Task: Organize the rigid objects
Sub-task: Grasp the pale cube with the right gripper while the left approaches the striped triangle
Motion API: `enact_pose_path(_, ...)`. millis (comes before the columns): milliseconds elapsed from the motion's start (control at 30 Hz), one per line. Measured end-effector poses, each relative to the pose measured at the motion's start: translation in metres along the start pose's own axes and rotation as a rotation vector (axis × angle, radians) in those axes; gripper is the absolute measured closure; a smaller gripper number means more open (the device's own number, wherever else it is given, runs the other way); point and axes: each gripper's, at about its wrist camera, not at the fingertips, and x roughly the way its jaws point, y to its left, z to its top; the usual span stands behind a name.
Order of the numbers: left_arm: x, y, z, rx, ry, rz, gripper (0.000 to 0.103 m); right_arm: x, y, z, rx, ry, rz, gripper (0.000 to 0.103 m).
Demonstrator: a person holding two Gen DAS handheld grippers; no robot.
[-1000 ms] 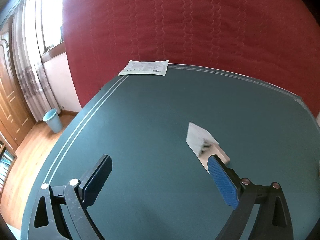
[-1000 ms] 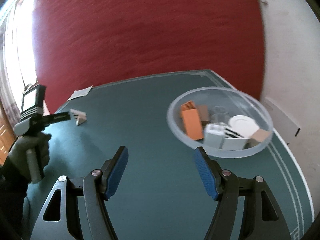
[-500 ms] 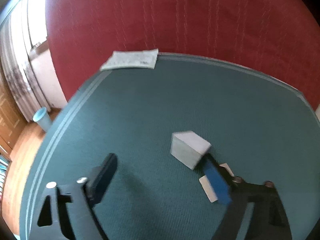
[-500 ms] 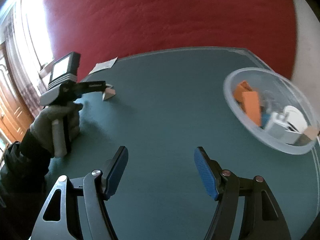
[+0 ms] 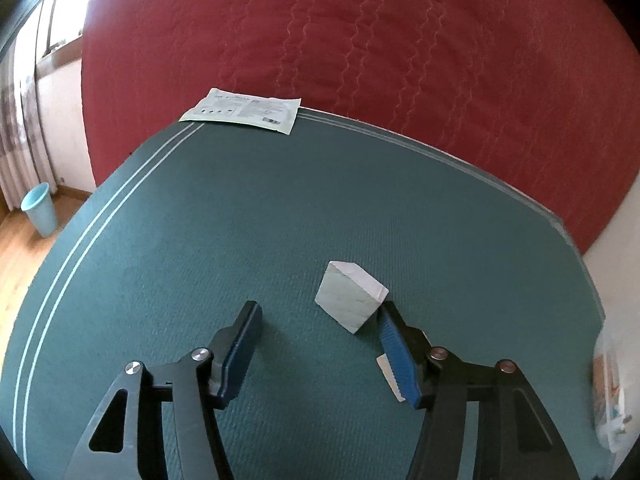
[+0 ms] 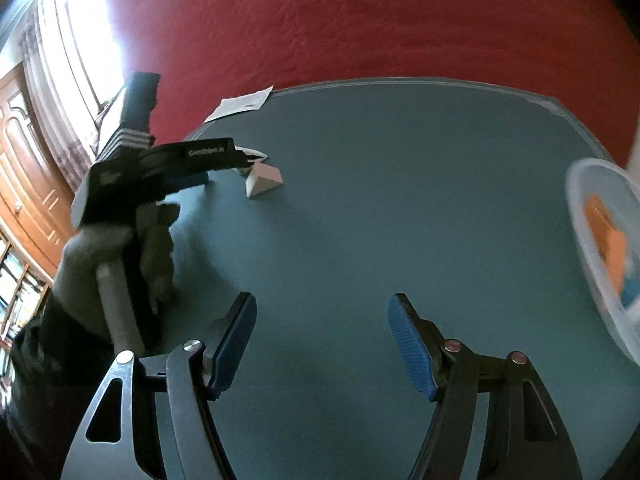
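A pale grey-white block (image 5: 349, 297) lies on the green table, just ahead of my open left gripper (image 5: 318, 312) and close to its right finger. A thin flat light piece (image 5: 387, 369) lies partly hidden under that finger. In the right wrist view the block (image 6: 262, 181) sits at the far left beside the left gripper's fingers (image 6: 208, 156). My right gripper (image 6: 322, 312) is open and empty above bare table. A clear plastic bowl (image 6: 600, 248) with orange and blue pieces stands at the right edge.
A white printed sachet (image 5: 244, 110) lies at the table's far edge; it also shows in the right wrist view (image 6: 240, 104). A red quilted wall stands behind the table. A blue waste bin (image 5: 40, 210) stands on the wood floor at left.
My left gripper has moved forward so the block now sits just ahead of its open fingers, near the right one. My right gripper has swung left; the bowl has slid to the right edge.
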Motion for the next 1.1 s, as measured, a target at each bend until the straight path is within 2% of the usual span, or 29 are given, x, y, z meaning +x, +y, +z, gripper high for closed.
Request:
enact_pose_path(167, -0.004, 0.01, 0.0, -0.059, -0.008, -0.051, 0.04, 0.03, 0.016, 0.029, -0.019, -0.001, 0.012, 0.033)
enact_pose_path(333, -0.01, 0.015, 0.003, -0.086, -0.019, -0.103, 0.032, 0.061, 0.031, 0.055, -0.011, 0.008, 0.041, 0.033)
enact_pose_path(500, -0.014, 0.019, 0.006, -0.098, -0.037, -0.127, 0.031, 0.083, 0.041, 0.071, -0.017, 0.006, 0.021, 0.033)
enact_pose_path(733, -0.014, 0.027, 0.007, -0.141, -0.05, -0.118, 0.031, 0.103, 0.047, 0.084, -0.065, -0.001, -0.049, 0.033)
enact_pose_path(867, -0.013, 0.024, 0.007, -0.131, -0.051, -0.106, 0.031, 0.107, 0.045, 0.084, -0.104, -0.002, -0.095, 0.033)
enact_pose_path(1100, -0.014, 0.023, 0.007, -0.127, -0.052, -0.094, 0.03, 0.102, 0.018, 0.084, -0.045, -0.007, -0.188, 0.033)
